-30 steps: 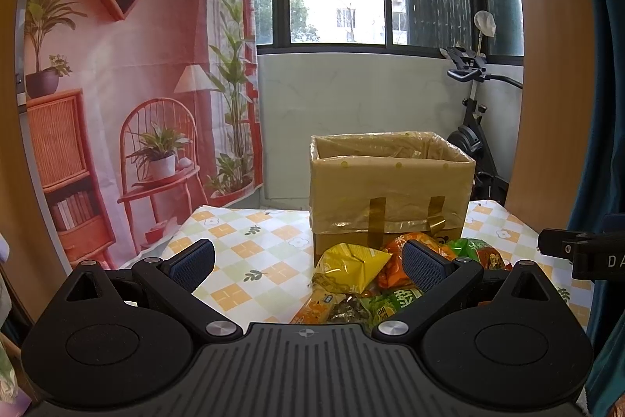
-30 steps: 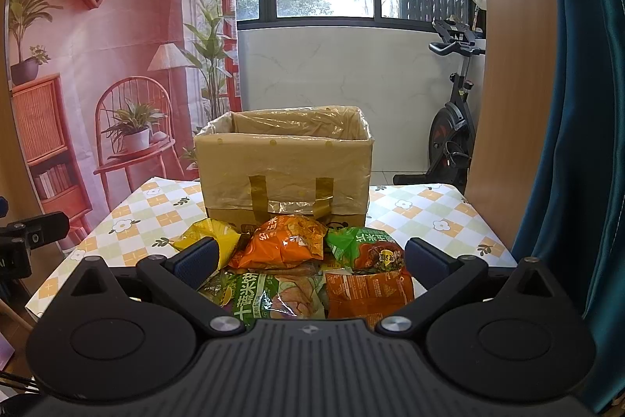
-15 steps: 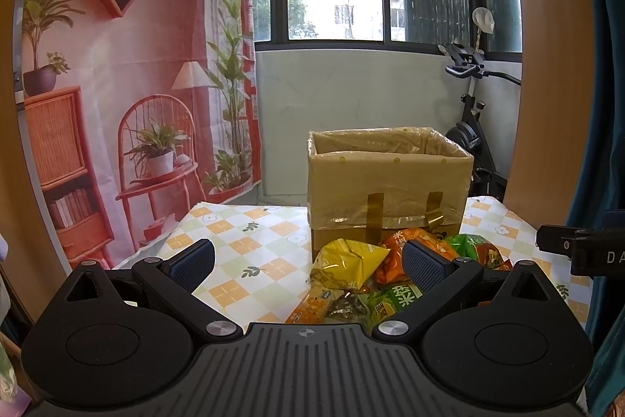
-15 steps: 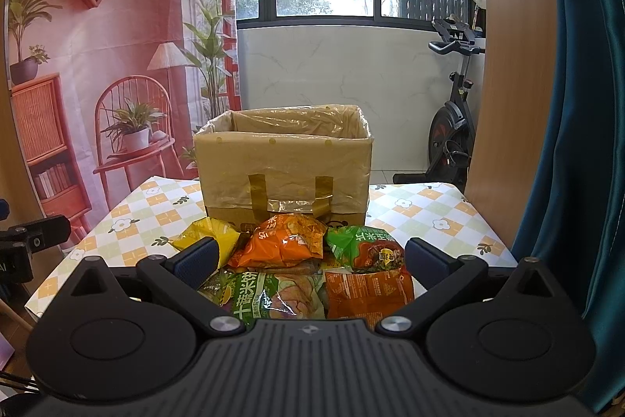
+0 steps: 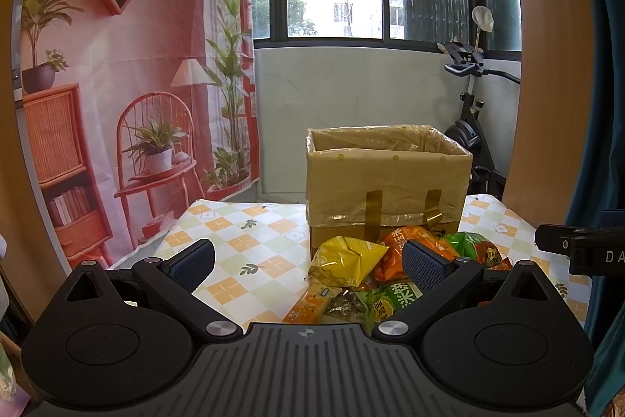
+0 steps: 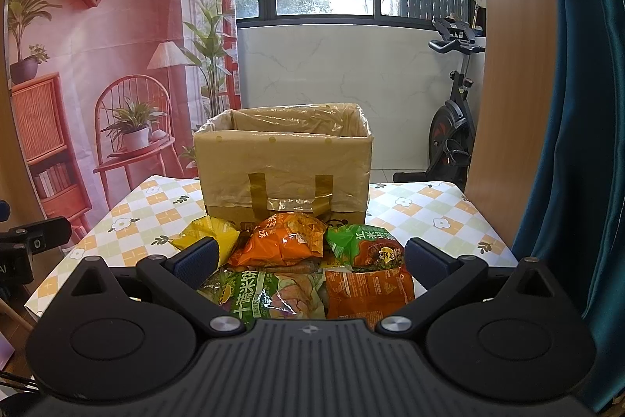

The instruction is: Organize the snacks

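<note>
Both claws spread wide, empty: left claw (image 5: 308, 255), right claw (image 6: 310, 255). Little change in the last second; left view drifted slightly. Snack packets (image 6: 289, 253) piled on tabletop (image 6: 429, 210) before lined box (image 6: 283, 163). None boxed yet.

1. The snack pile (image 6: 304, 264) crowded the worktop (image 6: 441, 217) directly before the box (image 6: 285, 163).
2. Bare worktop lay open left and right of the box.
3. The box's mouth stood unobstructed from above.
</note>
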Tool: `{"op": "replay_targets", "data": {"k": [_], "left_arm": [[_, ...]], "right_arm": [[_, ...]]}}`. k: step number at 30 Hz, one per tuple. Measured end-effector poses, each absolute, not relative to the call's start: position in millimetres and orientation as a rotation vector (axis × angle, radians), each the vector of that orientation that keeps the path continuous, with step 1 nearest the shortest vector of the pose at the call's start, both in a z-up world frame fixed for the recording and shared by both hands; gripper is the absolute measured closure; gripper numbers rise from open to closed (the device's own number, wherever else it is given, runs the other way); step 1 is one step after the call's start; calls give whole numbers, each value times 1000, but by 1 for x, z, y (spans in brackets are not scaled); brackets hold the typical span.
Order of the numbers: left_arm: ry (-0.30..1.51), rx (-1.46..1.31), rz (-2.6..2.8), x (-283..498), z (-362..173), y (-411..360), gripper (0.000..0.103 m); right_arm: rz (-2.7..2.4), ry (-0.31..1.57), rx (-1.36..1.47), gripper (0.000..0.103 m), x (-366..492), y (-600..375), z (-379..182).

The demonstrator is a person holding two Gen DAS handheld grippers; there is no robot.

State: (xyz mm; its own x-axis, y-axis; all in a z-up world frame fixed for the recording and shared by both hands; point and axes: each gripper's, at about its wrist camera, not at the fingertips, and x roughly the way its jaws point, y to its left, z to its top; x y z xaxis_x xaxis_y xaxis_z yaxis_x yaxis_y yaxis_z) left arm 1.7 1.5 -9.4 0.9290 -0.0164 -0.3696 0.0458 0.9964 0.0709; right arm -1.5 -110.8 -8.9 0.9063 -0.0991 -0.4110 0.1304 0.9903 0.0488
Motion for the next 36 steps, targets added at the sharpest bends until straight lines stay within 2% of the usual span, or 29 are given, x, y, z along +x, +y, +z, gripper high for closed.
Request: {"op": "replay_targets", "data": {"k": [22,36], "left_arm": [[399,55,-25,6,-10,3,0],[427,121,69,62,-6,24,0]], "right_arm": [[-125,419,83,0,-2,-114,-11],[-90,339,77,0,21,-145,-3]]}}
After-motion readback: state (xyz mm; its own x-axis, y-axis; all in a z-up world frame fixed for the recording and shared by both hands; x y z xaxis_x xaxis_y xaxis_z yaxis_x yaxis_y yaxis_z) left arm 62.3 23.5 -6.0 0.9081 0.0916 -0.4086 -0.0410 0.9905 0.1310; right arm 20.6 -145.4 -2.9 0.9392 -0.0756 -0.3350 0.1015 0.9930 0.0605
